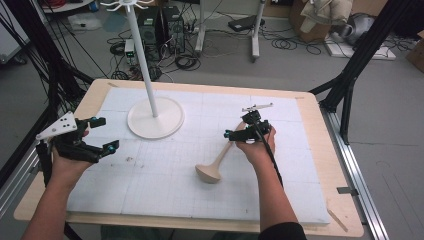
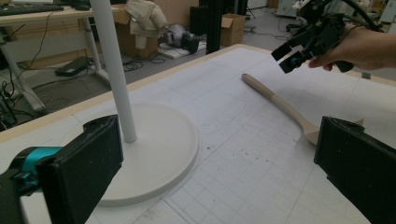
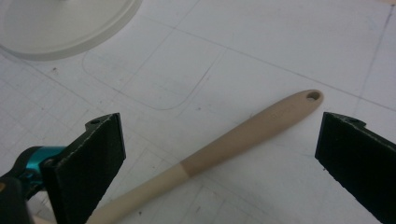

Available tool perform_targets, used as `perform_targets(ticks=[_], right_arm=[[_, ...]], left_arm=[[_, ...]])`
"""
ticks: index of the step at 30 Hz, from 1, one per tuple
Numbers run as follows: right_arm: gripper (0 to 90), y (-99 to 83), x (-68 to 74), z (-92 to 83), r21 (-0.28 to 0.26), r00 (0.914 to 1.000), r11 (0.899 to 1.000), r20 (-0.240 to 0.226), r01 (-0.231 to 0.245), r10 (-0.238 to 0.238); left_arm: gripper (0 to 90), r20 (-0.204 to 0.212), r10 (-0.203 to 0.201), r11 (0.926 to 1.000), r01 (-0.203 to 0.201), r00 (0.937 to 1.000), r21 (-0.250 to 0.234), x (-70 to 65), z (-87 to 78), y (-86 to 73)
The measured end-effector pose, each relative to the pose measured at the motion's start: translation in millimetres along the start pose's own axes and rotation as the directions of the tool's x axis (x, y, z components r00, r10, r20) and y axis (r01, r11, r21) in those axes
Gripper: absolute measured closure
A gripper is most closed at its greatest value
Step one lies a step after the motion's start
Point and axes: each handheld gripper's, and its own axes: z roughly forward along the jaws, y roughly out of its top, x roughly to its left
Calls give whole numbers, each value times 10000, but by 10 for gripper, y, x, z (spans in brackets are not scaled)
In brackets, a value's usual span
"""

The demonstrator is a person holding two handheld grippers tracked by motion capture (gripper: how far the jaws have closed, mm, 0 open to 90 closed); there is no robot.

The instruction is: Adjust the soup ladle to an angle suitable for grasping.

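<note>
I see a long tan spoon (image 1: 218,161) lying flat on the white mat (image 1: 165,185) of the table. Its round bowl end points toward the person, and its thin handle points away, up to my right gripper (image 1: 239,131).

My right gripper hangs just over the tip of the handle. Its two black jaws are wide apart and they hold nothing. In the right gripper view, the spoon handle (image 3: 243,135) lies between the two jaws, lower down on the mat. The tip has a small hole in it. I cannot tell if the jaws touch the mat.

My left gripper (image 1: 102,135) is far off on the left side of the table, well apart from the spoon. Its jaws are spread wide too, with nothing in them. It points toward the white stand (image 1: 155,117).

The stand has a flat round base and a tall thin pole. It sits on the mat toward the back, between the two grippers. In the left gripper view, the base (image 2: 163,149) is close in front of the jaws, and the spoon (image 2: 280,105) lies farther off to the right.
</note>
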Motion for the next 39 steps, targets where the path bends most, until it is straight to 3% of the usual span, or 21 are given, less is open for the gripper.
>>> perform_targets(ticks=[4, 7, 9, 15, 16, 18, 19, 20, 23, 26, 31, 39], right_arm=[[6, 9, 38, 126, 363, 10000, 9993, 31, 94, -95], [6, -11, 52, 246, 820, 9998, 9966, 186, -96, 81], [6, -42, 52, 350, 1264, 9987, 9916, 457, -291, 235], [7, -100, 67, 482, 1786, 9955, 9814, 747, -704, 579], [38, -126, 77, 526, 2035, 9935, 9757, 949, -811, 628], [44, -140, 99, 551, 2108, 9916, 9742, 1156, -807, 572], [44, -140, 99, 551, 2108, 9916, 9742, 1156, -807, 572], [63, -139, 122, 558, 2233, 9902, 9731, 1370, -576, 272], [80, -139, 145, 556, 2274, 9875, 9723, 1563, -546, 189], [196, -130, 158, 524, 2280, 9878, 9721, 1546, -543, 189], [263, -117, 136, 478, 2372, 9883, 9676, 1431, -868, 536], [315, -107, 128, 457, 2432, 9869, 9645, 1465, -1025, 679]], left_arm=[[17, 40, 62, 10000, -62, 10000, 40, -8, 7, -1], [17, 52, 70, 10000, -71, 10000, 61, -9, 12, -7], [17, 46, 59, 9999, -59, 10000, 90, -9, 18, -18], [17, 22, 22, 9999, -22, 10000, 128, -2, 15, -37], [17, 8, 19, 9999, -19, 10000, 126, -2, 9, -40], [17, 8, 14, 9999, -14, 10000, 114, -5, 5, -40], [17, 8, 14, 9999, -14, 10000, 114, -5, 5, -40], [17, 6, 17, 9999, -17, 10000, 123, -8, 7, -41], [17, 21, 42, 9999, -42, 10000, 126, -9, 8, -39], [17, 71, 16, 10000, -17, 10000, 65, -14, 19, -38], [17, 80, -1, 10000, 0, 10000, 75, -27, 44, -39], [17, 86, 40, 9999, -41, 10000, 141, -27, 49, -39]])
